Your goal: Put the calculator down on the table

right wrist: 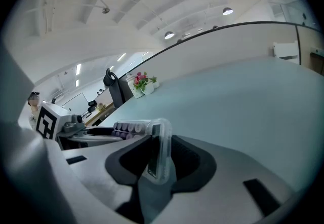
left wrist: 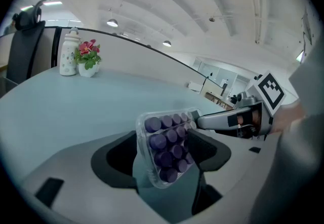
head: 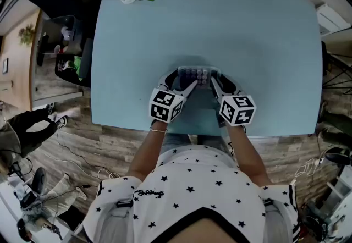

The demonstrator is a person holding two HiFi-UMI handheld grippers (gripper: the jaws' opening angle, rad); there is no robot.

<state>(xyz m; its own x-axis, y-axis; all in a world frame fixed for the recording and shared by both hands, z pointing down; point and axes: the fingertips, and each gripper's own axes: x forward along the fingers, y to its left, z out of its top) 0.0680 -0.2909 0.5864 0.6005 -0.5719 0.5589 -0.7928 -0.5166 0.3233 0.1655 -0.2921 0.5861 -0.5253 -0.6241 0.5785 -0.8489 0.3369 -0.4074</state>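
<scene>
Left gripper point(left wrist: 163, 154) gapes around the clear-cased, purple-keyed plastic calculator point(head: 197, 76), which should handle light, stiff, slick; right gripper point(right wrist: 159, 159) seemingly pinches its thin end, the sensible hold.

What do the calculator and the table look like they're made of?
The calculator seems to have a clear, glossy plastic casing: its rim is see-through and catches highlights. Its round purple keys look matte, plastic or rubber. The table has a smooth pale blue top with a soft sheen, probably laminate or painted board.
</scene>
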